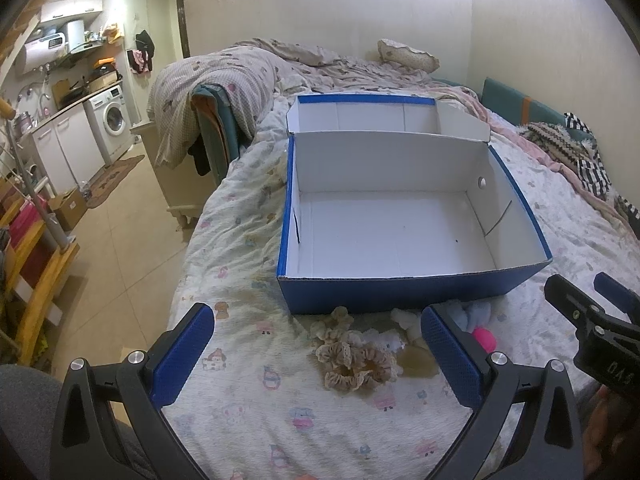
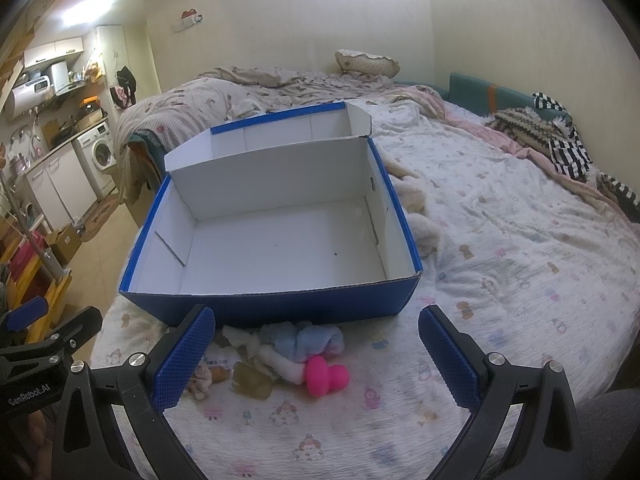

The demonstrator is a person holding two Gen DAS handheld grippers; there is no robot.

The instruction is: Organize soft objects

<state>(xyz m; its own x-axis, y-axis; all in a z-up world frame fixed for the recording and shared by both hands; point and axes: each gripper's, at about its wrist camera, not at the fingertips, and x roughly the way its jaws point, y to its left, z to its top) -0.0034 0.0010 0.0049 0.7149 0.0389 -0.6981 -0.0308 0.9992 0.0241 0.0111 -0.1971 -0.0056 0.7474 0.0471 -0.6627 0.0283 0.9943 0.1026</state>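
Note:
An open blue box (image 1: 360, 292) with a white, empty inside stands on the bed; it also shows in the right wrist view (image 2: 280, 304). In front of it lies a small heap of soft things: beige lace scrunchies (image 1: 356, 360), a light blue and white fluffy cloth (image 2: 304, 340), a pink soft toy (image 2: 326, 376) and a translucent brown piece (image 2: 252, 384). My left gripper (image 1: 318, 360) is open and empty, above the scrunchies. My right gripper (image 2: 316, 360) is open and empty, just before the heap.
The bed sheet (image 2: 500, 240) has a cartoon print. Striped and knitted clothes (image 2: 552, 140) lie at the far right, a rumpled quilt (image 1: 240, 72) and pillow (image 1: 408, 54) at the back. The bed edge drops to the floor (image 1: 132, 240) on the left, with a kitchen beyond.

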